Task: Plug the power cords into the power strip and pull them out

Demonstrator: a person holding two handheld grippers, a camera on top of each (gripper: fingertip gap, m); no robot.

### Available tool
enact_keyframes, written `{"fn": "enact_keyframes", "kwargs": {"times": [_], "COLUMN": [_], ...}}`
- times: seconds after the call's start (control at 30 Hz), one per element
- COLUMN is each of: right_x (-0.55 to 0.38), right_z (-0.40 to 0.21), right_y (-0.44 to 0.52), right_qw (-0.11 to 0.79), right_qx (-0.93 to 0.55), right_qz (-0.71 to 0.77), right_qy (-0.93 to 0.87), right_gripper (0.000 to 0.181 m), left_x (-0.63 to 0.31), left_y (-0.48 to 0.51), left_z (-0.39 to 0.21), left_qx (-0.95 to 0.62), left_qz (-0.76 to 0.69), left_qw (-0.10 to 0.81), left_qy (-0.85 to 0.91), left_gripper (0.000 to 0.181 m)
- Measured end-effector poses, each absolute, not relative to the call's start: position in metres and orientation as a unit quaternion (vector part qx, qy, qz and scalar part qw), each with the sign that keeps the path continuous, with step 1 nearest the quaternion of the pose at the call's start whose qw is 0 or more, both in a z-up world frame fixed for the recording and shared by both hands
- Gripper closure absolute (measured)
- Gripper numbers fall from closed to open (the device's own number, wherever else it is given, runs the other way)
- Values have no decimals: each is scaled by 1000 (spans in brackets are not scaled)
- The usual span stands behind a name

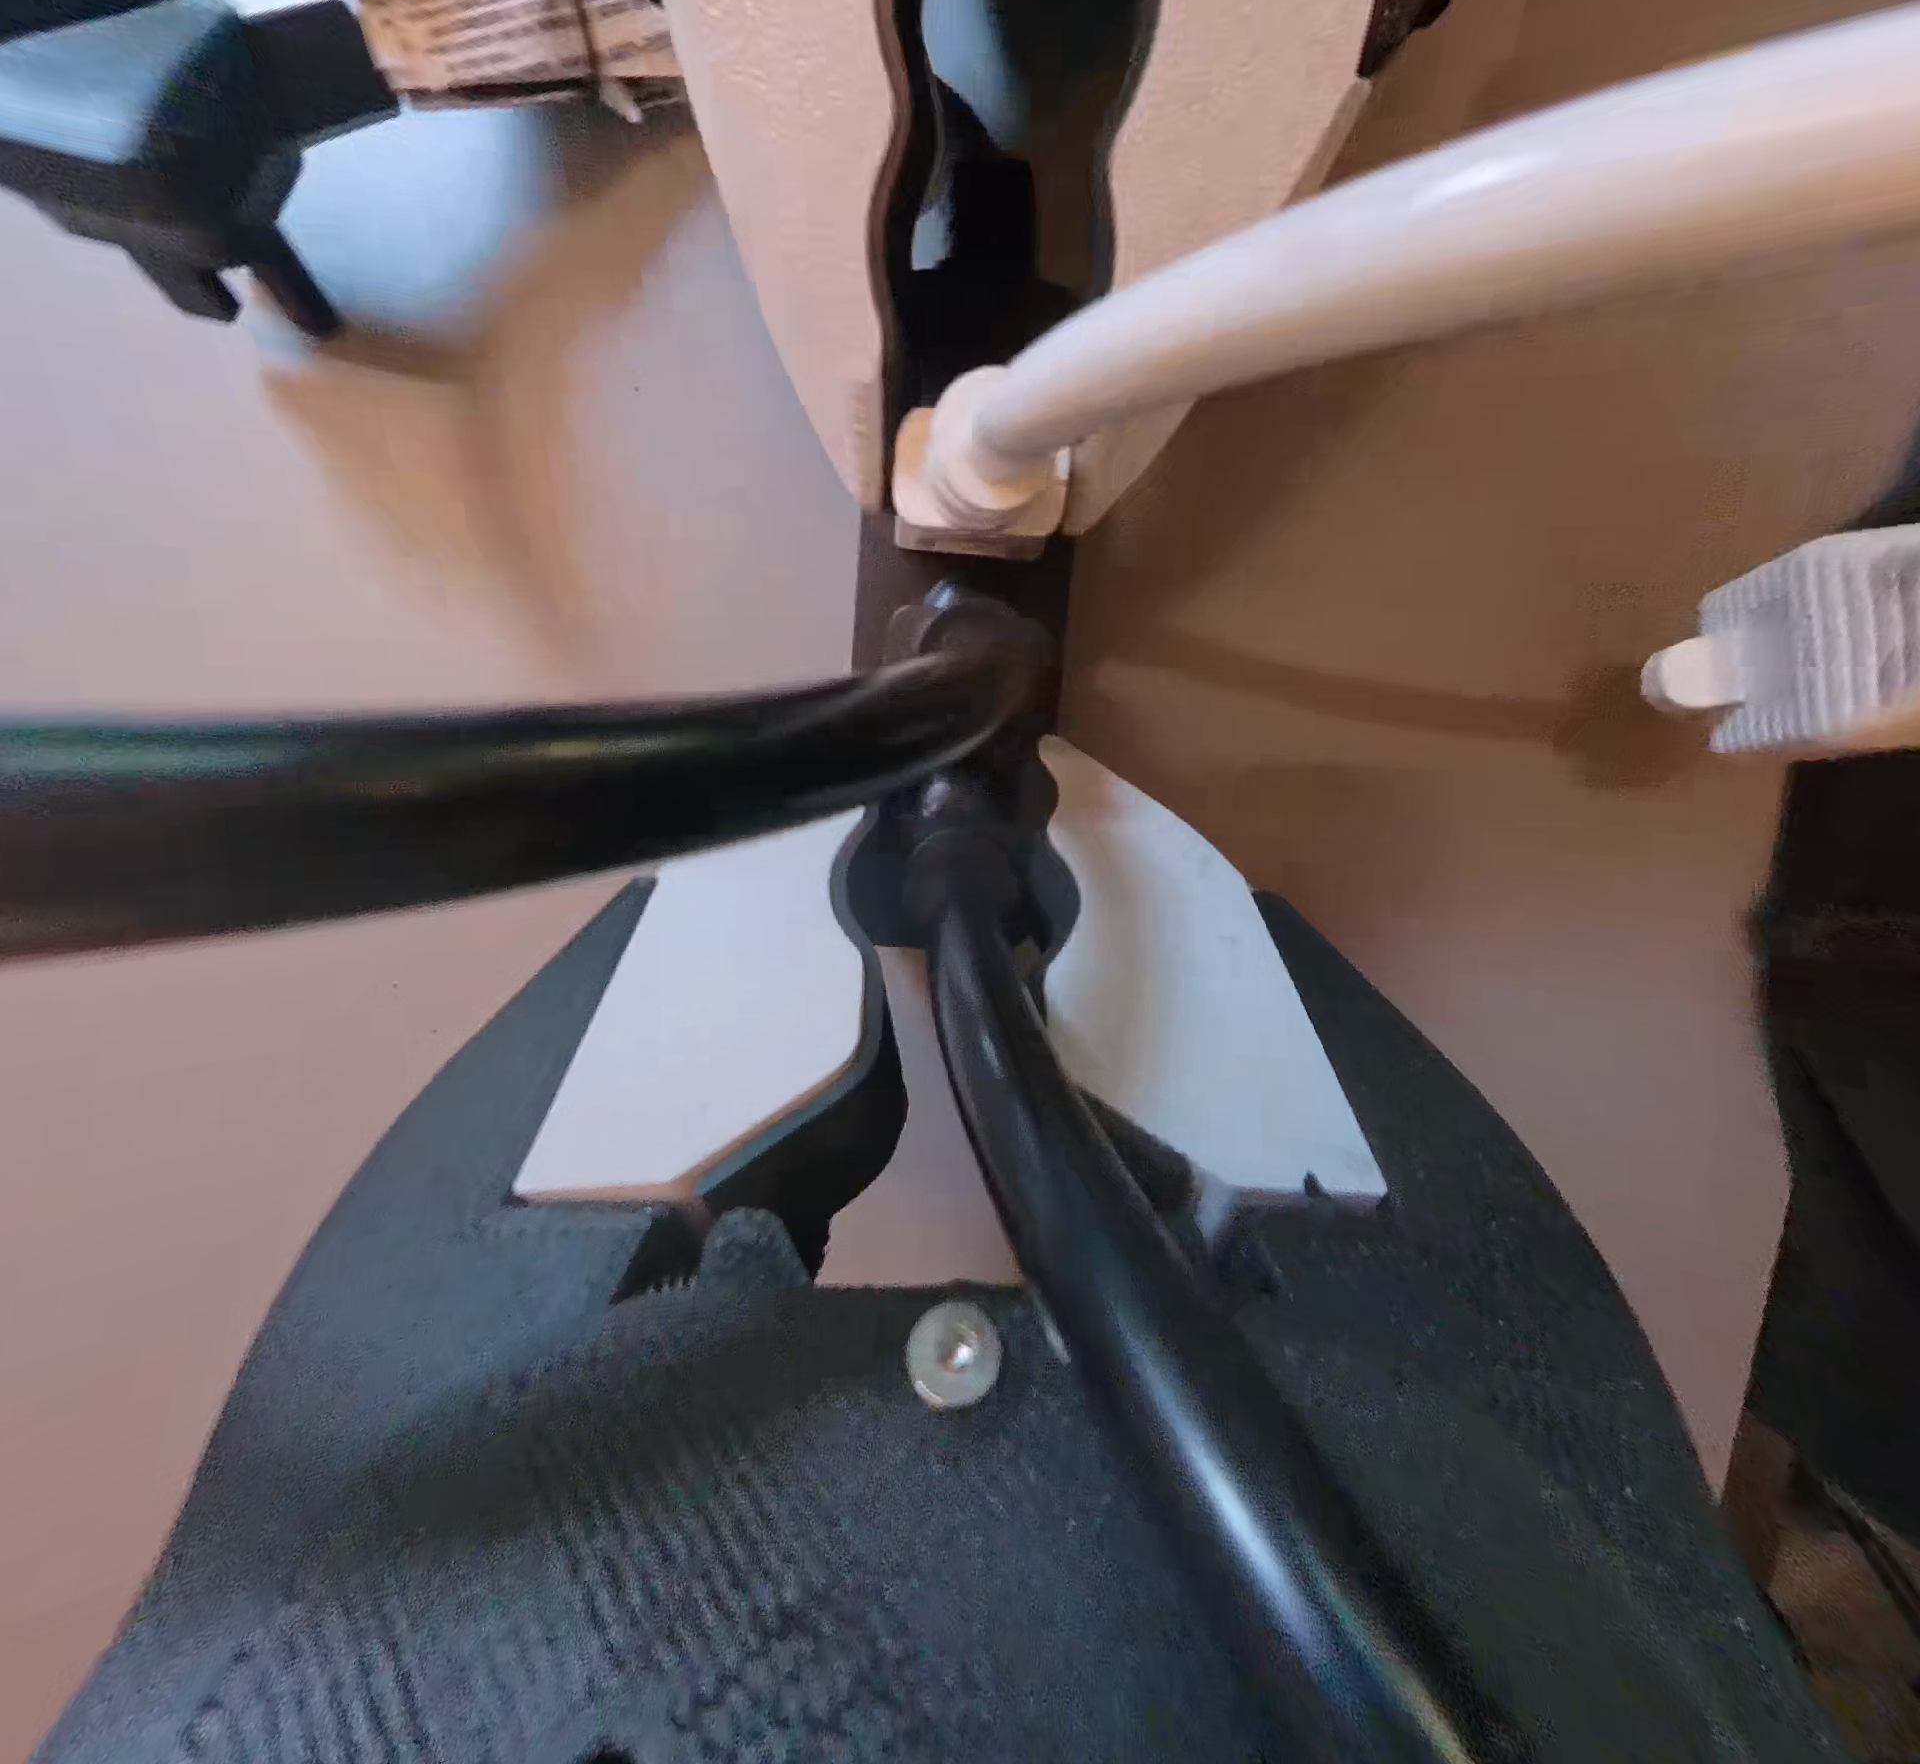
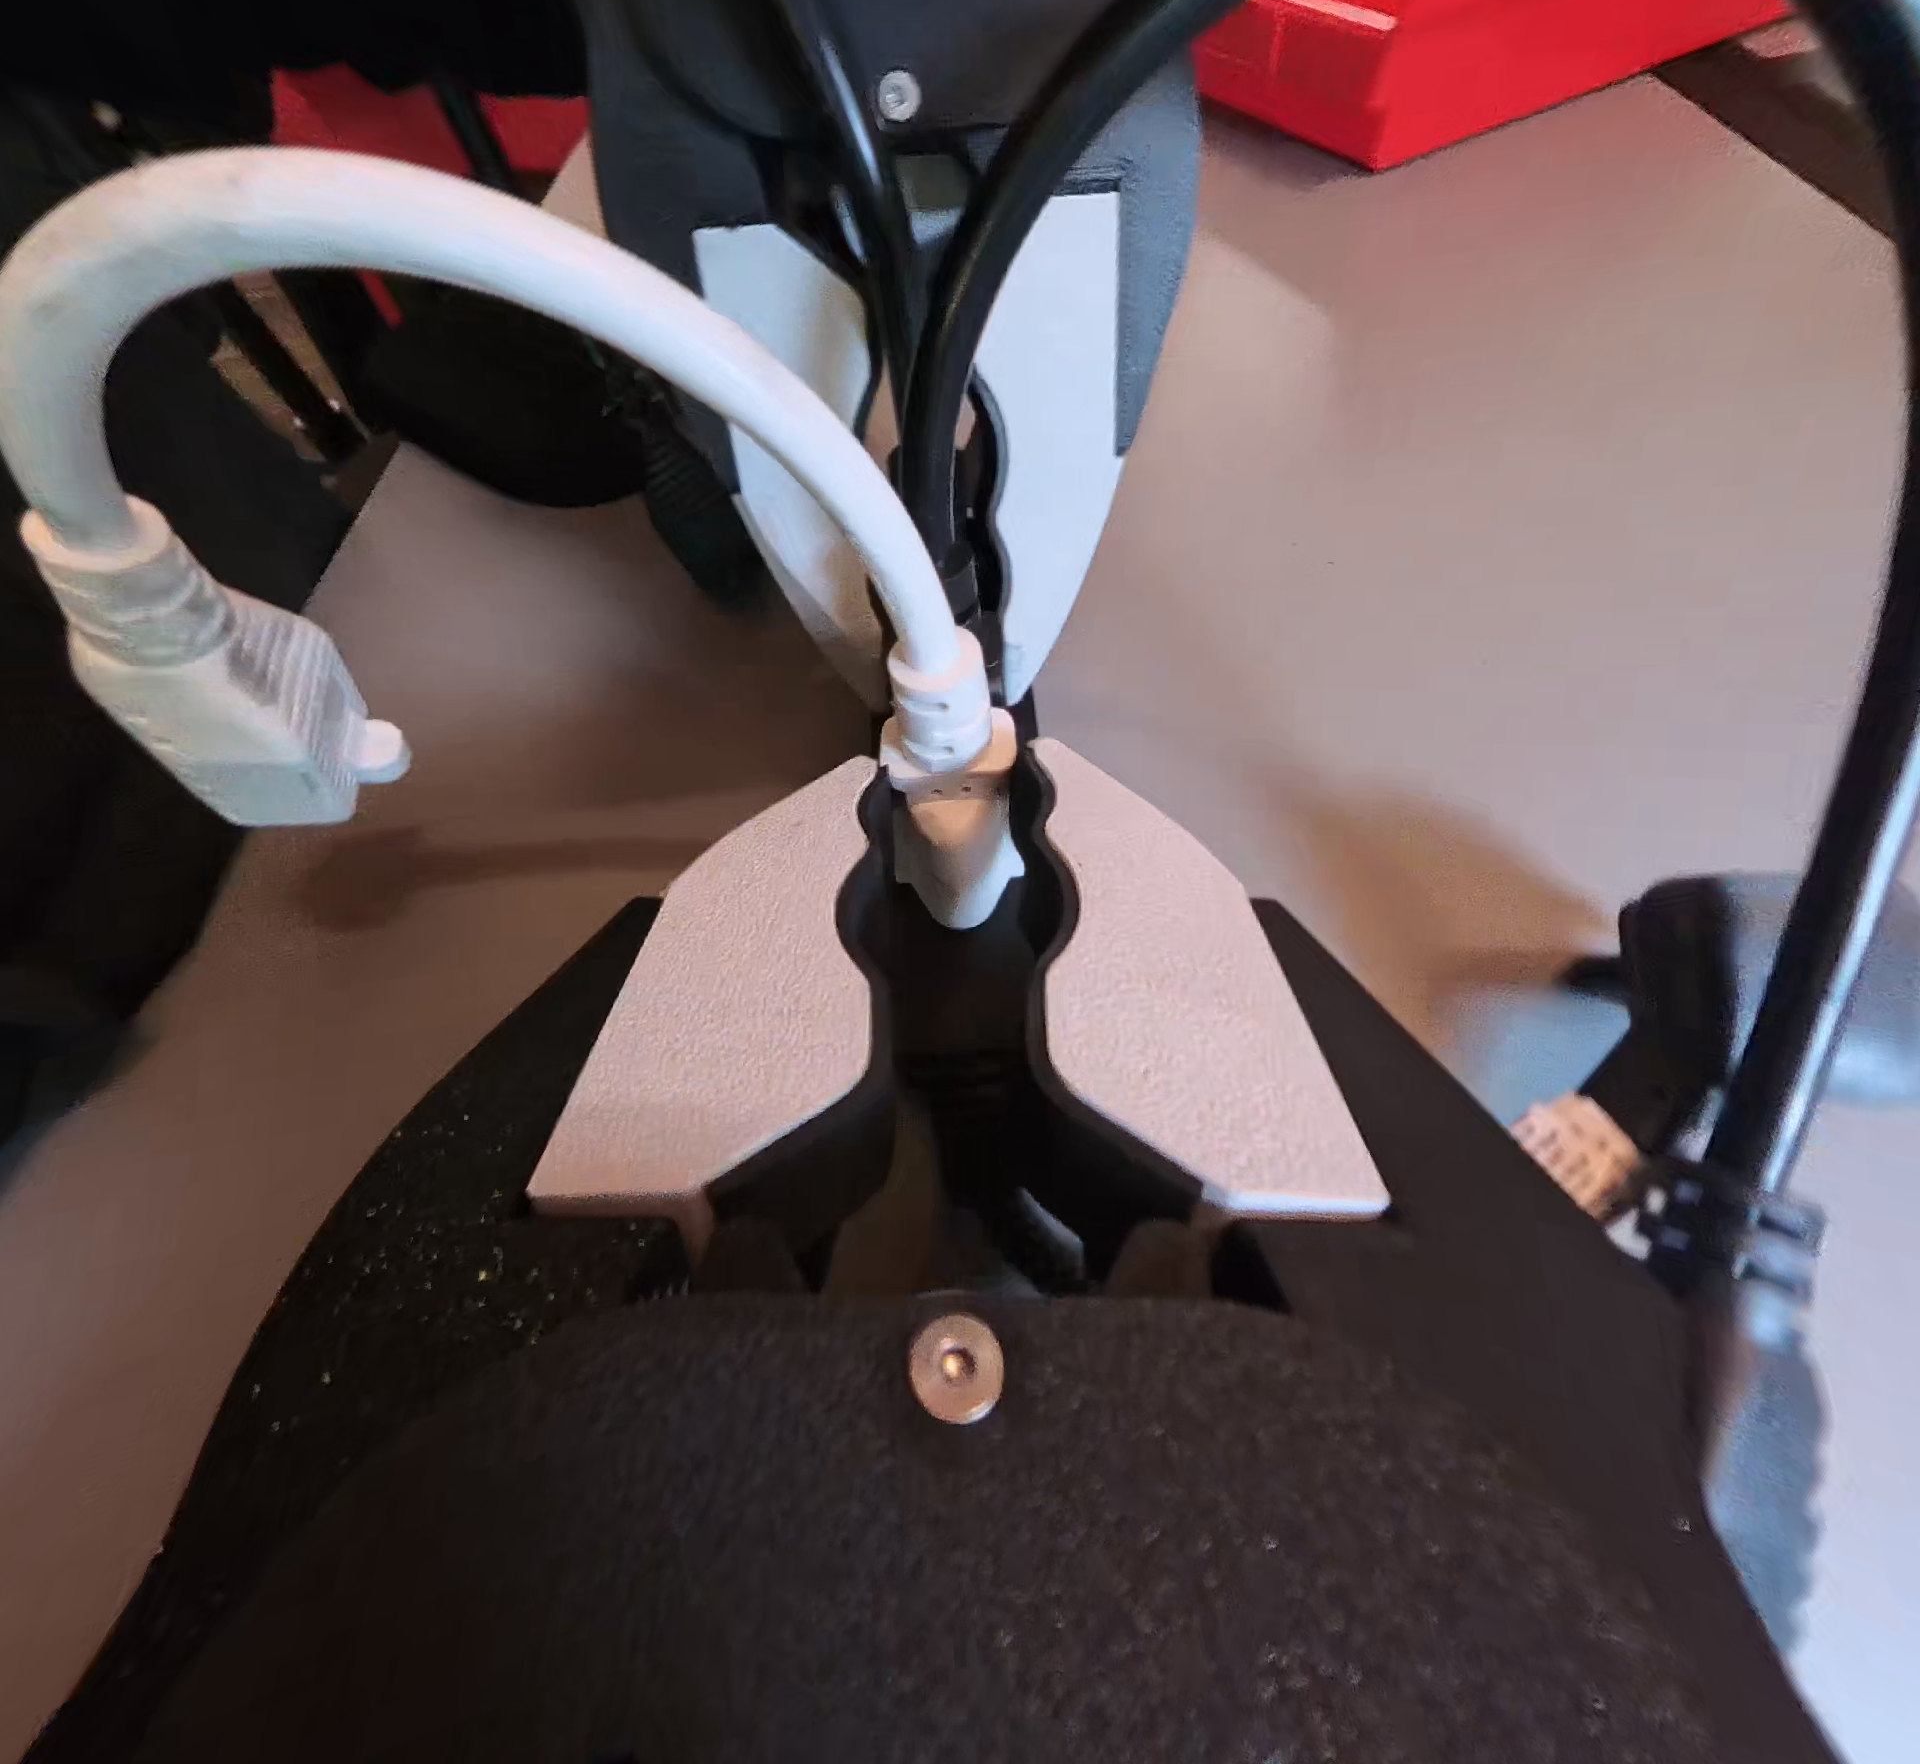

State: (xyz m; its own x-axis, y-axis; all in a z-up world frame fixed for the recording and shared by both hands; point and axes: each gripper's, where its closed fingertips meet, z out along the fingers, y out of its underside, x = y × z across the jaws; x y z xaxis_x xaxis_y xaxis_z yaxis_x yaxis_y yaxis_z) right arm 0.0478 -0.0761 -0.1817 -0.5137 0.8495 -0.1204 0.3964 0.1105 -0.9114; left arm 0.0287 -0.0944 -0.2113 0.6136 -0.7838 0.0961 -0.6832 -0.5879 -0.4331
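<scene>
In the right wrist view, a white plug (image 2: 961, 841) is pinched by the nearly closed right gripper (image 2: 956, 815), just at the edge of a black power strip (image 1: 961, 649). Opposite, the left gripper (image 1: 956, 867) is clamped on a black plug (image 1: 951, 847) at the strip. A second white plug (image 2: 239, 706) hangs free. It is judged that a pulling-out step is in hand; a straight pull along the plug's axis is needed next.

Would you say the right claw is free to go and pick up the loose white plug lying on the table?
Probably not yet: the right claw is shut on a white connector, so it would need to let go first. The loose white plug itself lies uncovered.
</scene>
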Motion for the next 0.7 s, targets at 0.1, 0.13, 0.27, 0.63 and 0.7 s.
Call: {"fn": "enact_keyframes", "kwargs": {"times": [0.1,0.13,0.27,0.63,0.7], "right_x": [55,58,47,49,48], "right_z": [-180,-179,-180,-172,-172], "right_y": [-90,-94,-74,-80,-78], "right_qw": [252,249,240,241,229], "right_qx": [-393,-383,-446,-448,-451], "right_qz": [490,494,501,528,534], "right_qy": [-736,-740,-702,-680,-677], "right_gripper": [162,162,163,164,164], "left_x": [32,34,28,28,27], "left_y": [-101,-102,-93,-97,-96], "left_z": [-211,-211,-211,-209,-209], "left_qx": [-875,-874,-881,-878,-879], "left_qz": [-160,-165,-131,-151,-146], "left_qw": [169,174,186,184,184], "left_qy": [425,424,415,415,416], "left_gripper": [162,159,158,160,160]}}
